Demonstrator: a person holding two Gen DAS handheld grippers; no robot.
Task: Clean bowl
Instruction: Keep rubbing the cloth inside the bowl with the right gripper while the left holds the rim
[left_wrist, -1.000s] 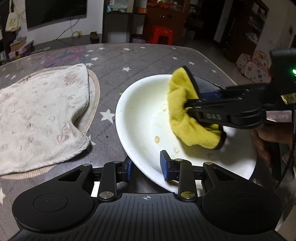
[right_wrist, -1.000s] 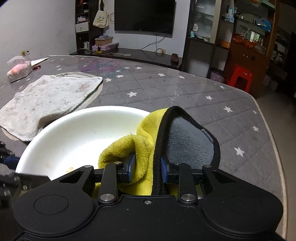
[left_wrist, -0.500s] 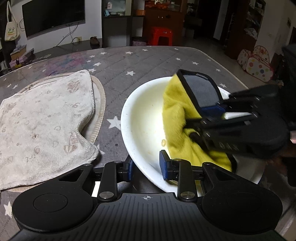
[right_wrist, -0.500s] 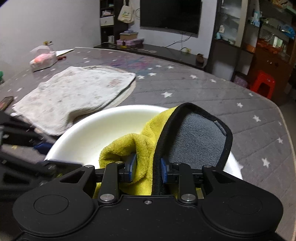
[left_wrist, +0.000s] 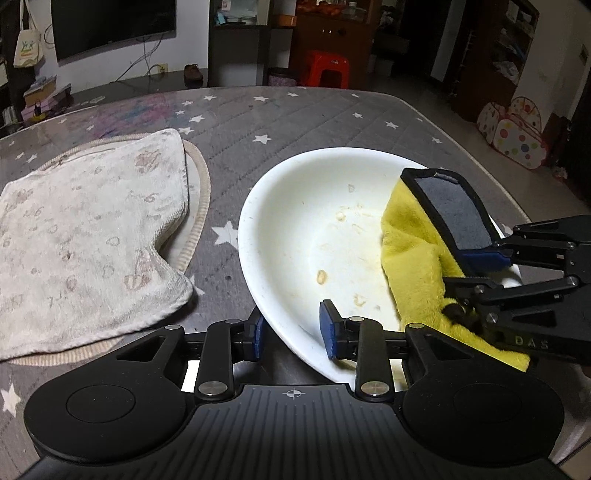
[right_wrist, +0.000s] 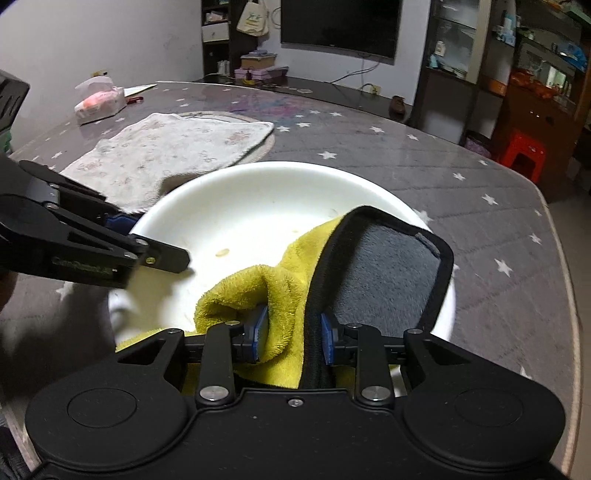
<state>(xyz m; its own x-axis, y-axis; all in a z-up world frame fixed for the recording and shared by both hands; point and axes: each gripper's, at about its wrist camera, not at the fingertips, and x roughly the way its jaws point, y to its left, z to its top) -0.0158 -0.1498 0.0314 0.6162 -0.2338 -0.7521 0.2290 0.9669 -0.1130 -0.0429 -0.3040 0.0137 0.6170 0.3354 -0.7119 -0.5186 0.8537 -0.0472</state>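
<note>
A white bowl with yellowish food smears sits tilted on the starred grey table. My left gripper straddles its near rim, one blue pad outside the wall and one inside, shut on the bowl. My right gripper is shut on a yellow cloth with a grey, black-edged back, pressed against the bowl's inside. In the left wrist view, the cloth lies at the bowl's right side, held by the right gripper. The left gripper shows at the bowl's left rim.
A pale patterned towel lies over a round mat to the left of the bowl, close to its rim. A tissue pack sits at the table's far left. The table edge runs close on the right, with a red stool beyond.
The right gripper has dragged the cloth from the bowl's middle to its right side, uncovering smears on the bottom. The left gripper has stayed on the rim.
</note>
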